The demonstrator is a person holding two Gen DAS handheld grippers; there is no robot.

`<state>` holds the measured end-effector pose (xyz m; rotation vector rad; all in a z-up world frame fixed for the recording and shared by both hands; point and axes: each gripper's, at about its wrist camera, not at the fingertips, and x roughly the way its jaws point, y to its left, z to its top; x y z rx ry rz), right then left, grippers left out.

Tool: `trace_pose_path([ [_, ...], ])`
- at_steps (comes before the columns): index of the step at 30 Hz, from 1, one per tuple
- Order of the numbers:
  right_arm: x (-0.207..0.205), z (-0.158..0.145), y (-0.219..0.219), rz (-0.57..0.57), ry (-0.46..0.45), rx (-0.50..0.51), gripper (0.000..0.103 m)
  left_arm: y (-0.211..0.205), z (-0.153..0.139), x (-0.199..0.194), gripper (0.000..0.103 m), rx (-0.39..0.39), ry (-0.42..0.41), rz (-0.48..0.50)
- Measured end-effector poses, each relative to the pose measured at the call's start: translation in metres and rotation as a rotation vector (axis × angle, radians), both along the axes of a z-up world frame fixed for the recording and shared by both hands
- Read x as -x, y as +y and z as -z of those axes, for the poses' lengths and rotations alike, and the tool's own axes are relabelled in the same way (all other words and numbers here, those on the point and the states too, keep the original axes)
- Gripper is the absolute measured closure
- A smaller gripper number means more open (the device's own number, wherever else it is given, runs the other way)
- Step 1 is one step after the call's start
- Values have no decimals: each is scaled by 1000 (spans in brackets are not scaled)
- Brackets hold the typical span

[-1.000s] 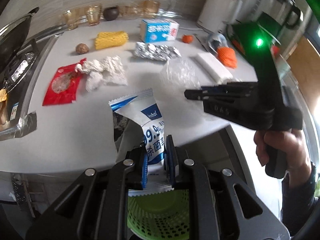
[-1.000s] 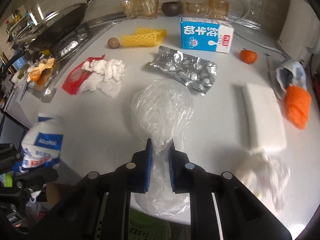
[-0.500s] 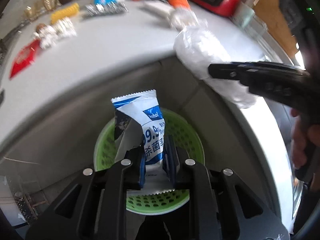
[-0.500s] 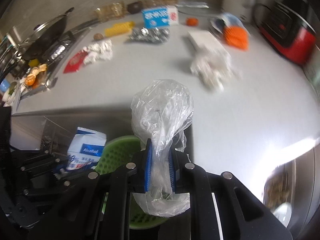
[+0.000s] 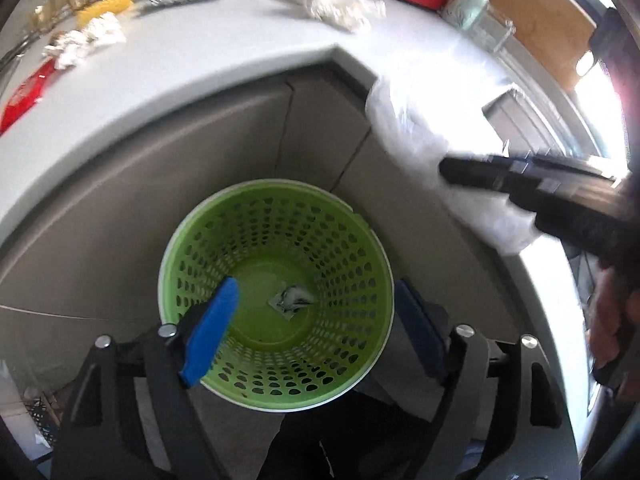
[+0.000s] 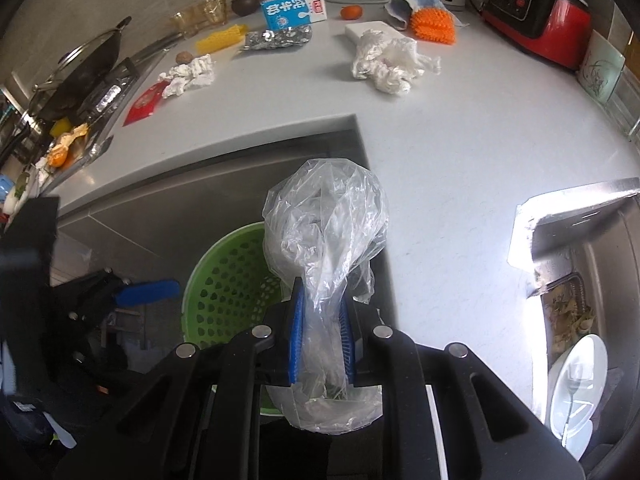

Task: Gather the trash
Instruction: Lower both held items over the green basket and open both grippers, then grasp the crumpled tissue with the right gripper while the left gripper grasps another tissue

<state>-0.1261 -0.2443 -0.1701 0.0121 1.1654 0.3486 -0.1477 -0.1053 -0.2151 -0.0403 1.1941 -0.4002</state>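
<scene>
Counting now: one green perforated plastic basket (image 5: 276, 296) holding one small wrapper (image 5: 294, 299); one clear plastic bag (image 6: 326, 240); two crumpled white paper wads (image 6: 188, 76) (image 6: 390, 62); one blue milk carton (image 6: 294, 10); one red flat packet (image 6: 146, 102); one crumpled foil sheet (image 6: 278, 38).

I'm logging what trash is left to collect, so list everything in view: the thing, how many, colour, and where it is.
Bin: 1, green, on the floor below the counter edge.
Wrapper: 1, blue-white, at the bin's bottom.
Plastic bag: 1, clear, pinched in the right gripper, beside the bin's rim.
Crumpled plastic: 1, white, mid-counter.
Crumpled tissue: 1, white, counter left.
Red packet: 1, by the tissue.
Foil pack: 1, silver, before the milk carton.
Foam net: 1, yellow, counter back.
Left gripper: jaws opening, empty, over the bin.
Right gripper: shut on the bag.
</scene>
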Motion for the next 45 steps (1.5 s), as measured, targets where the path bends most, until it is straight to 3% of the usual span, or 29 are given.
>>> trace_pose_path([
  [5,1,3,24,-79,19,-24,84,33,-43,7,11,-6,-87,-94],
  [10,7,20,56,-178,53,-5,81,78,-70,14,9,-60,-126,-214],
  [11,8,23,61,-192,64,-2,73,84,-71,13,9,-65,-126,-228],
  [14,11,34,72,-220,82,43,25,96,-71,13,9,-72,-121,-269],
  [15,12,36,73,-219,76,61,17,100,-70,12,9,-71,-114,-282],
  [17,10,36,74,-218,77,68,11,108,-68,10,9,-58,-101,-301],
  [23,-16,12,59,-163,15,42,5,114,-74,-8,9,-70,-117,-336],
  [30,-82,-22,20,-75,-120,57,3,111,-87,-50,9,-103,-169,-353],
  [36,-152,-20,-8,16,-164,101,2,103,-95,-98,9,-104,-201,-370],
  [45,-214,0,-17,28,-139,91,3,92,-89,-168,9,-126,-211,-366],
])
